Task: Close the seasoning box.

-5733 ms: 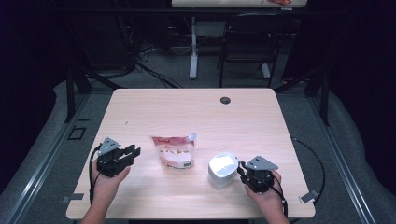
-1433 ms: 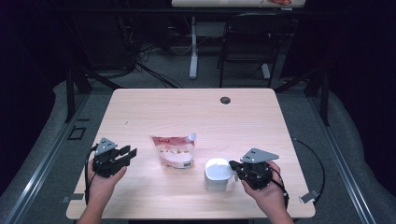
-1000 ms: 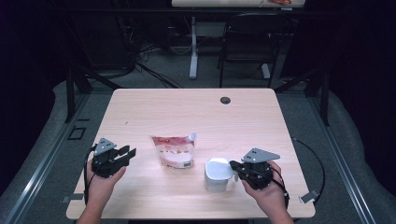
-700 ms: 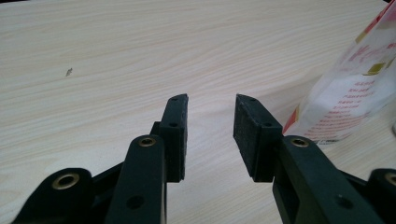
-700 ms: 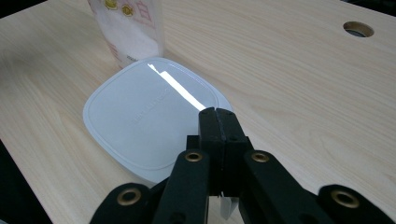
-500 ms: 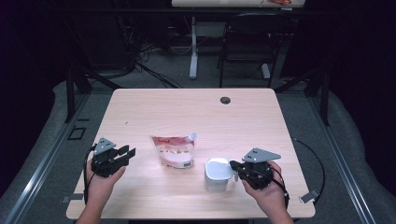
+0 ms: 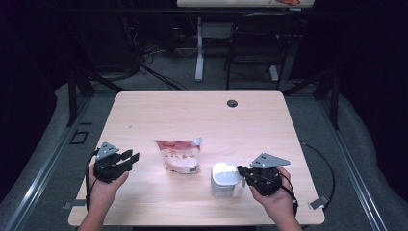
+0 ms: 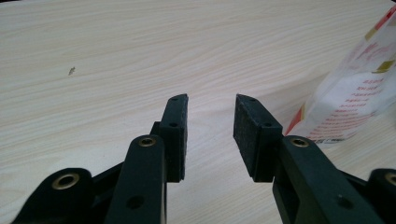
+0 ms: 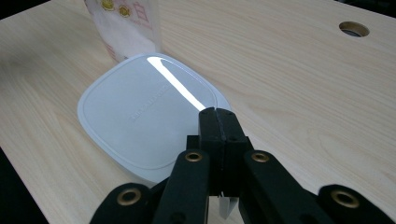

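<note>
On the pale wooden tabletop (image 7: 192, 110), near the front edge and right of centre: a white rounded-square plastic container (image 7: 223, 179) with a flat glossy lid, standing upright. Just behind and to its left, close but apart in the high view: a clear plastic pouch with red print (image 7: 179, 156), standing up, white contents in its lower part.

Right claw (image 7: 240, 171), gripped by the right hand (image 7: 274, 197) at the front right of the tabletop: pressed together, pads flat against each other, tips right at the container's right-hand rim. From the right gripper view, the same right claw (image 9: 218, 112) lying over the near edge of the container (image 9: 140, 112), with a thin pale sliver visible just under the closed pads; cannot tell whether it is pinched. Beyond the lid, the pouch (image 9: 126, 23); far off on the tabletop (image 9: 289, 70), a round dark cable hole (image 9: 353, 29).

Left claw (image 7: 130, 158), carried by the left hand (image 7: 103, 185) at the front left: partly spread, pointing towards the pouch and well apart from it. From the left gripper view, left claw (image 8: 210, 100) with bare wood (image 8: 116, 46) in the gap, nothing between the pads, and the pouch (image 8: 359, 93) off at the right edge.

Towards the back of the tabletop, the cable hole (image 7: 232, 103), far from everything else.
</note>
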Demonstrator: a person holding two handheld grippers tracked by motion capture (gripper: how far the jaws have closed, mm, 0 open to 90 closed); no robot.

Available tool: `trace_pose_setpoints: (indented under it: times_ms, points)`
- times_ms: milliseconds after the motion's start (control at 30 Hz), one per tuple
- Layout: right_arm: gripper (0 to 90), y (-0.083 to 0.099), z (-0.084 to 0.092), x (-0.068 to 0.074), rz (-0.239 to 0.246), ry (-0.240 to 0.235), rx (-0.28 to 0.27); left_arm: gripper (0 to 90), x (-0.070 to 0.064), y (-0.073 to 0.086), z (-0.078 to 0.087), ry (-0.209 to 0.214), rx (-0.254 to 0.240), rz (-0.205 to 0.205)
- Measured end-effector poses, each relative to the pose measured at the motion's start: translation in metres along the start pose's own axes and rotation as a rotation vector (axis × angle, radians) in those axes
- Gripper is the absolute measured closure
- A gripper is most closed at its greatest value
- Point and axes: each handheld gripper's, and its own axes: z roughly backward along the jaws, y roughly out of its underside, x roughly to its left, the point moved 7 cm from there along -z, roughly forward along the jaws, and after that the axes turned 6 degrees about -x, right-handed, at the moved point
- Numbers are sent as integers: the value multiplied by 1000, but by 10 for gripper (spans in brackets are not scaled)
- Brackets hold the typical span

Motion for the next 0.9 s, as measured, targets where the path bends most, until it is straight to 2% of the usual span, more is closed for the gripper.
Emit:
trace_pose_setpoints:
  times_ms: [400,900]
  points:
    - [900,2,1,-3,-8,5,-3,653,-4,-1,2,-6,0,-17]
    - [900,3,1,-4,-38,-6,-17,652,-4,-1,4,-11,-6,-18]
